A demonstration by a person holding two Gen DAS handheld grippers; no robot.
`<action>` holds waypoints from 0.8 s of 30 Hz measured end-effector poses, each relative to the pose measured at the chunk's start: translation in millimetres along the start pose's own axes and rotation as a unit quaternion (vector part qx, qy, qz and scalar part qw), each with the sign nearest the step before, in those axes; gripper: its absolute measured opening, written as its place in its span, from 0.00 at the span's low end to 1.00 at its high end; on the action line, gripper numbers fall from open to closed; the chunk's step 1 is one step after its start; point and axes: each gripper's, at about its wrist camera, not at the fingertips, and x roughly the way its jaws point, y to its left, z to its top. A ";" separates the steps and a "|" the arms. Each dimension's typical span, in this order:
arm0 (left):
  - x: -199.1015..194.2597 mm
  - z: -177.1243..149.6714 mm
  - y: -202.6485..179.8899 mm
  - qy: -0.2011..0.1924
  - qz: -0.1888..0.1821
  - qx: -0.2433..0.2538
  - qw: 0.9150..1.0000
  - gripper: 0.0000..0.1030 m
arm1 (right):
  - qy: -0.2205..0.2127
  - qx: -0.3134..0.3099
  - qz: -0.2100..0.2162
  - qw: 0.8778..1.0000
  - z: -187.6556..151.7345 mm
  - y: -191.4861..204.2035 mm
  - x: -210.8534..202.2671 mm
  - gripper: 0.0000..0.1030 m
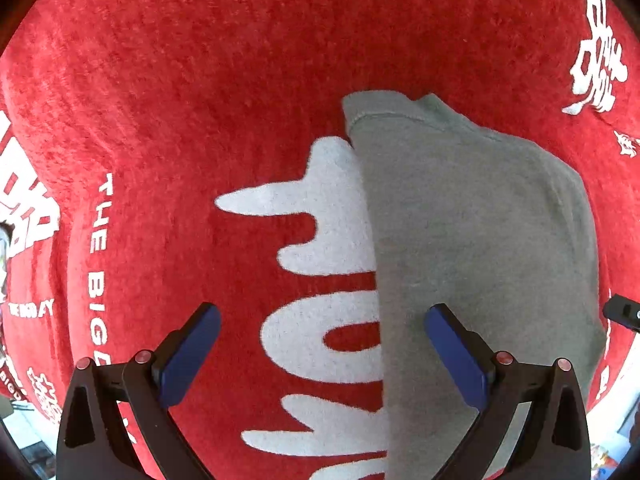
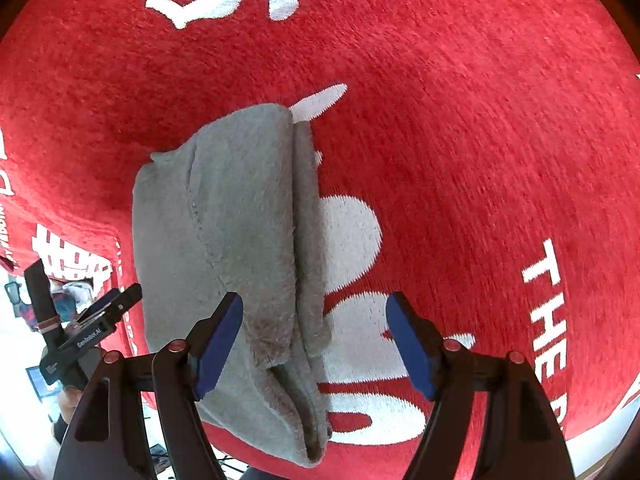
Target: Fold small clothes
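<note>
A small grey fleece garment [image 1: 472, 248] lies folded on a red cloth with white lettering [image 1: 200, 80]. My left gripper [image 1: 322, 354] points straight down over the garment's left edge, open, with that edge between its blue pads [image 1: 192, 356] and nothing pressed. In the right wrist view the same grey garment [image 2: 224, 240] shows stacked folded layers along its right side. My right gripper [image 2: 314, 342] hovers open over that folded edge, its left pad [image 2: 218, 346] above the fleece, its right pad above the red cloth. The left gripper [image 2: 100, 320] shows at the left of this view.
The red cloth [image 2: 460, 120] covers the whole work surface and drops off at its edges. Beyond the lower left edge sits a bright floor with clutter [image 2: 24, 308]. A hand [image 2: 68, 400] holds the left gripper's handle there.
</note>
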 end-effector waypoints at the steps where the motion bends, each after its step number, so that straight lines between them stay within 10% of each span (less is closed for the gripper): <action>1: -2.3 -0.9 -0.7 0.001 -0.004 0.000 1.000 1.00 | 0.001 -0.001 0.005 1.000 1.7 -0.3 0.3 0.75; 24: 35.5 18.7 6.4 0.059 -0.205 -0.069 0.975 1.00 | 0.059 -0.017 0.172 0.983 28.6 5.4 43.3 0.76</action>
